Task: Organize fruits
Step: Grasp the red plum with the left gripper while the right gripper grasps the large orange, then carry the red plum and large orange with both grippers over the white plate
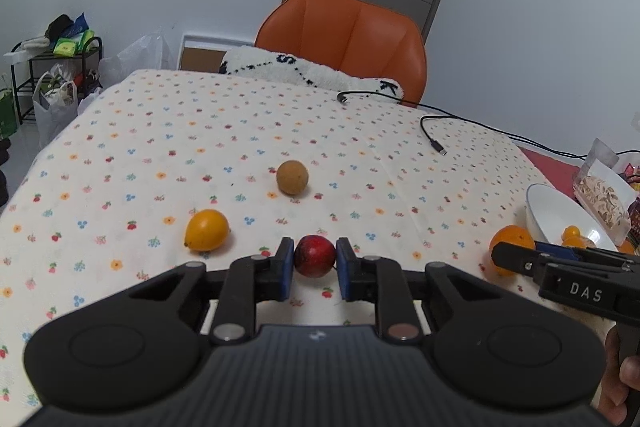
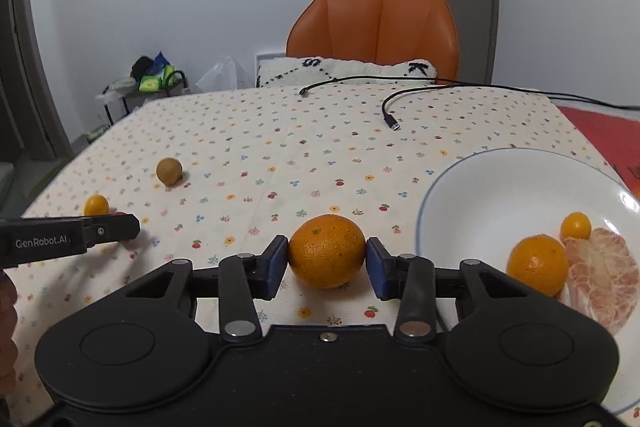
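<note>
Table (image 2: 280, 131) under a cream cloth printed with small flowers and cherries, soft and slightly creased; everything below is placed relative to it. Beyond its far edge: orange padded chair (image 2: 376, 27) with smooth stitched panels, and a fuzzy white cushion (image 2: 348, 71) with black letters. Two black cables (image 2: 384, 107) trail over the far side of the table.

White bowl (image 2: 480, 195), round, glossy, thin blue rim, sits at the table's right side. In it: a peeled pale-pink citrus chunk (image 2: 600, 275) (stringy pith showing), a round orange (image 2: 536, 265), and a small orange kumquat (image 2: 575, 225).

Right gripper (image 2: 326, 259): black frame, blue pads. A pebbly, slightly flattened mandarin (image 2: 326, 251) sits on the cloth squarely between the pads, just left of the bowl; both pads are against its sides, medium gap.

Left gripper (image 1: 315, 257): same build, jaws narrow, clamped on a small dark-red round fruit (image 1: 315, 256) with a dull sheen, resting on the cloth near the table's front centre.

Loose on the cloth, left of that: a smooth yellow-orange oval fruit (image 1: 207, 230) with a pointed tip, and further back a matte tan ball-shaped fruit (image 1: 292, 177).
</note>
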A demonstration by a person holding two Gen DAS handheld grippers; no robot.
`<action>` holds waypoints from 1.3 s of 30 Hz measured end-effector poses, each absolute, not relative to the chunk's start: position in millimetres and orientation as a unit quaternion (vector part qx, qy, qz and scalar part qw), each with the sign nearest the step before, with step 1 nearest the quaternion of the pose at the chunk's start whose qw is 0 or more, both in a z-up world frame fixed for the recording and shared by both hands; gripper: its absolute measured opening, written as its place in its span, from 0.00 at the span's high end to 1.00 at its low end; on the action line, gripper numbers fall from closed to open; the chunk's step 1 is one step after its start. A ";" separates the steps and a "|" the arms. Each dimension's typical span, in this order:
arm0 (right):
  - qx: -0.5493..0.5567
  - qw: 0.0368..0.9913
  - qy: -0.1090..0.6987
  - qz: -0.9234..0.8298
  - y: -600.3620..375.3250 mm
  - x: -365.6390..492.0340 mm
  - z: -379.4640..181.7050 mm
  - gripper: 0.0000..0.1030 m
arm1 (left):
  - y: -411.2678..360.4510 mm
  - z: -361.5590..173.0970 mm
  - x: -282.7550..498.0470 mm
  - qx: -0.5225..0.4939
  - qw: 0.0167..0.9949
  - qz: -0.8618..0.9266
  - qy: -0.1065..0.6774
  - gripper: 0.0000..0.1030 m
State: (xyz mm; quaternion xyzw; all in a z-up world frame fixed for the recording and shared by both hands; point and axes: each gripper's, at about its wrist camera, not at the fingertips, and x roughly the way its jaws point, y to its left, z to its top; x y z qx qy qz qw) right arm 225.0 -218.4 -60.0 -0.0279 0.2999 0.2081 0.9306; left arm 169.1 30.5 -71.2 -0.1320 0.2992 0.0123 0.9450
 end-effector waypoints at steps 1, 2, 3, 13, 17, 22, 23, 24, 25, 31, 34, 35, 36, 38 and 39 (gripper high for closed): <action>-0.023 0.932 0.297 0.207 -221.1 223.9 -58.7 0.61 | 28.9 -69.2 168.3 -0.131 0.946 0.011 0.297 0.80; -0.018 0.932 0.296 0.207 -223.8 222.9 -57.5 0.61 | 26.9 -67.1 167.8 -0.130 0.946 0.010 0.295 0.80; -0.012 0.932 0.295 0.208 -226.4 221.8 -56.3 0.61 | 24.6 -65.1 166.8 -0.129 0.947 0.009 0.294 0.80; 0.024 0.932 0.285 0.222 -250.0 209.6 -41.4 0.61 | 0.1 -48.7 157.8 -0.116 0.953 -0.006 0.279 0.80; 0.029 0.935 0.276 0.219 -259.1 203.6 -36.0 0.61 | -9.2 -43.3 153.8 -0.112 0.955 -0.013 0.273 0.80; 0.035 0.940 0.267 0.210 -273.6 196.6 -31.0 0.61 | -22.0 -38.3 149.8 -0.106 0.957 -0.022 0.269 0.80; 0.036 0.941 0.266 0.208 -276.2 195.2 -30.3 0.61 | -24.6 -37.4 149.0 -0.105 0.957 -0.024 0.268 0.80; 0.038 0.942 0.264 0.206 -279.3 193.8 -29.7 0.61 | -27.2 -36.5 148.2 -0.104 0.958 -0.025 0.267 0.80; 0.039 0.942 0.263 0.204 -282.1 192.5 -29.3 0.61 | -29.8 -35.4 147.6 -0.103 0.958 -0.027 0.267 0.80; 0.047 0.946 0.255 0.194 -298.1 186.2 -26.0 0.61 | -45.1 -29.0 143.4 -0.095 0.960 -0.038 0.261 0.80; 0.050 0.948 0.251 0.188 -306.6 182.5 -24.3 0.61 | -52.6 -26.9 142.5 -0.094 0.961 -0.042 0.258 0.80; 0.051 0.949 0.250 0.187 -309.4 181.3 -24.0 0.61 | -55.8 -26.2 142.5 -0.093 0.961 -0.045 0.257 0.80; 0.051 0.949 0.249 0.184 -312.5 180.0 -23.5 0.61 | -59.1 -25.8 142.6 -0.092 0.961 -0.046 0.256 0.80; 0.052 0.951 0.247 0.180 -319.5 177.0 -22.7 0.61 | -66.3 -24.9 142.2 -0.092 0.961 -0.051 0.255 0.80; 0.053 0.951 0.246 0.178 -323.2 176.0 -22.4 0.61 | -70.1 -24.7 142.1 -0.092 0.961 -0.055 0.254 0.80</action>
